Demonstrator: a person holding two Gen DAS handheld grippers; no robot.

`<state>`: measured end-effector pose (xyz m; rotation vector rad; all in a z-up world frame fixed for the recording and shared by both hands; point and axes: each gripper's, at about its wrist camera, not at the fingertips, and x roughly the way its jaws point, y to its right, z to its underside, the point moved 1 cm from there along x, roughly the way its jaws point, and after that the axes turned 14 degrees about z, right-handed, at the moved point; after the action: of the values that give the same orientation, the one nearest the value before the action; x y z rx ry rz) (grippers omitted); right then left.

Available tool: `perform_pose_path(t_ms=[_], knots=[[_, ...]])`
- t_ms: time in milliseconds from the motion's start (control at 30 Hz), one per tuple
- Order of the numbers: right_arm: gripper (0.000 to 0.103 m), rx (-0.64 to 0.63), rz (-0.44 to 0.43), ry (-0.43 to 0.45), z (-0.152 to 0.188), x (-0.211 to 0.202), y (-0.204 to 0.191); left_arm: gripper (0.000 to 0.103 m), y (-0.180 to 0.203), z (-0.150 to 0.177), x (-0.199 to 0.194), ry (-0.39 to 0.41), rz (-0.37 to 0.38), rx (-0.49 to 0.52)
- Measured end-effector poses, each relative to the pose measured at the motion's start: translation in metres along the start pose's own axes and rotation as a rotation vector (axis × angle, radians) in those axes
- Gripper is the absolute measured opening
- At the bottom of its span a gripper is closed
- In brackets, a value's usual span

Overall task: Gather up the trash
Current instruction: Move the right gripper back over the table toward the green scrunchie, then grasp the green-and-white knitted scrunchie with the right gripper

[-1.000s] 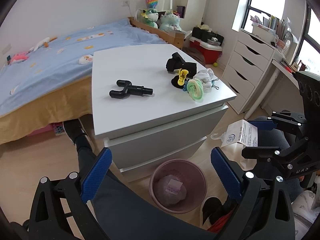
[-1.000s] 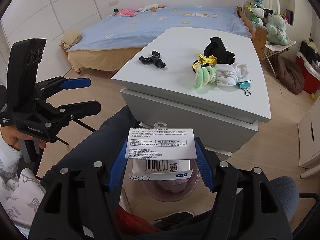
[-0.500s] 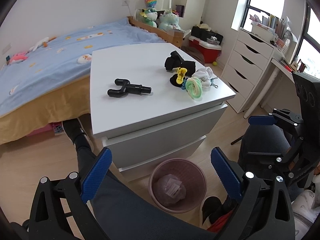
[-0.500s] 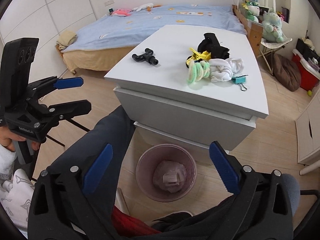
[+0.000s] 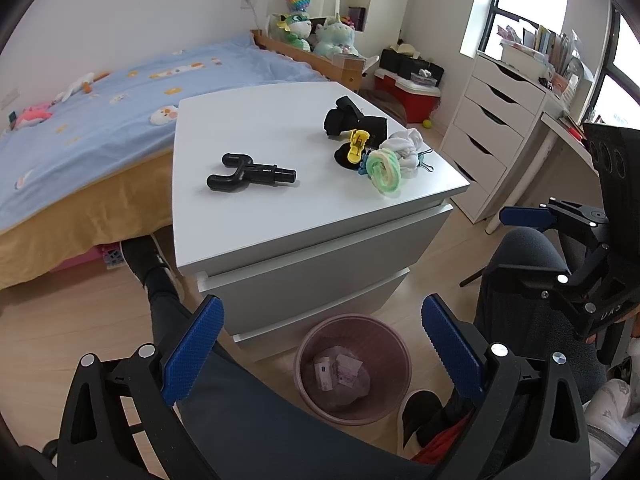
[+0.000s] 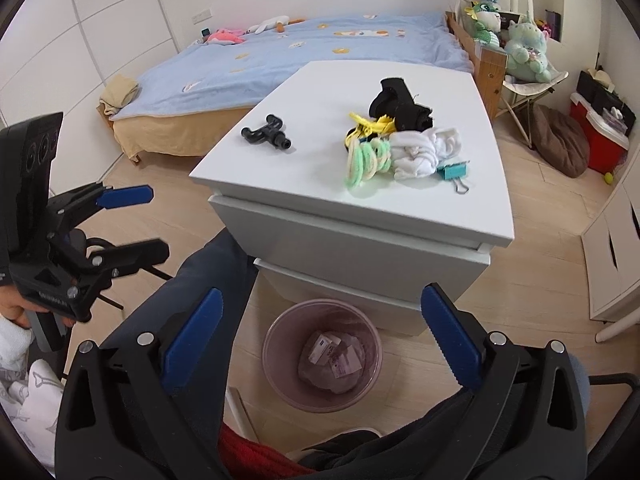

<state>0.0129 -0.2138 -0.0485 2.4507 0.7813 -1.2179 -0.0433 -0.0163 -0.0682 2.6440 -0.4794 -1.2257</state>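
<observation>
Both grippers hang above the person's lap with their blue-padded fingers spread wide and nothing between them: the left gripper (image 5: 322, 344) and the right gripper (image 6: 320, 336) each look down over the dark trouser legs toward the floor. The right gripper also shows at the right edge of the left wrist view (image 5: 532, 240), held apart from the left one.

Just past the knees, on the wooden floor, stands a pink wastebasket (image 6: 276, 344), close against the foot of a white drawer chest (image 6: 360, 248). Inside it lie a crumpled clear bag and a few bits of paper packaging (image 6: 320, 351).

On the chest's top sit a black Y-shaped plastic part (image 5: 248, 172), a black cloth bundle (image 5: 352, 118), a yellow clip (image 5: 357, 146), a green-and-cream coiled ring (image 5: 384, 170) touching a wad of white fabric (image 6: 424, 152), and a teal binder clip (image 6: 452, 171) at the fabric's edge.

Behind the chest a bed with a blue quilt (image 6: 280, 60) runs along the wall; plush toys (image 6: 520, 48) crowd its far end. A white desk drawer unit (image 5: 492, 128) stands to the right by the window.
</observation>
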Motion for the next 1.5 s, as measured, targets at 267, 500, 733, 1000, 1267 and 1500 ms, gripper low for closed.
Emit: perform_pose_path(t_ms=[267,500,733,1000,1267,1500], knots=[[0.098,-0.006,0.042,0.026,-0.036,0.004,0.001,0.095,-0.003,-0.004,-0.001,0.017,-0.003,-0.001],[0.098,0.013,0.024,0.007,-0.072,0.023,0.003,0.095,-0.005,-0.004,-0.005,0.027,-0.007,-0.008],[0.094,-0.002,0.036,-0.027,-0.088,0.049,-0.002,0.095,-0.008,-0.006,-0.009,0.038,-0.014,-0.012],[0.053,-0.018,0.062,-0.091,-0.090,0.075,-0.008,0.095,-0.011,-0.006,-0.008,0.038,-0.008,-0.020],[0.017,-0.034,0.114,-0.114,-0.088,0.083,-0.009,0.095,-0.016,-0.004,-0.009,0.043,-0.006,-0.036],[0.008,-0.034,0.123,-0.083,-0.087,0.071,-0.005,0.095,-0.016,-0.003,-0.009,0.044,-0.007,-0.034]])
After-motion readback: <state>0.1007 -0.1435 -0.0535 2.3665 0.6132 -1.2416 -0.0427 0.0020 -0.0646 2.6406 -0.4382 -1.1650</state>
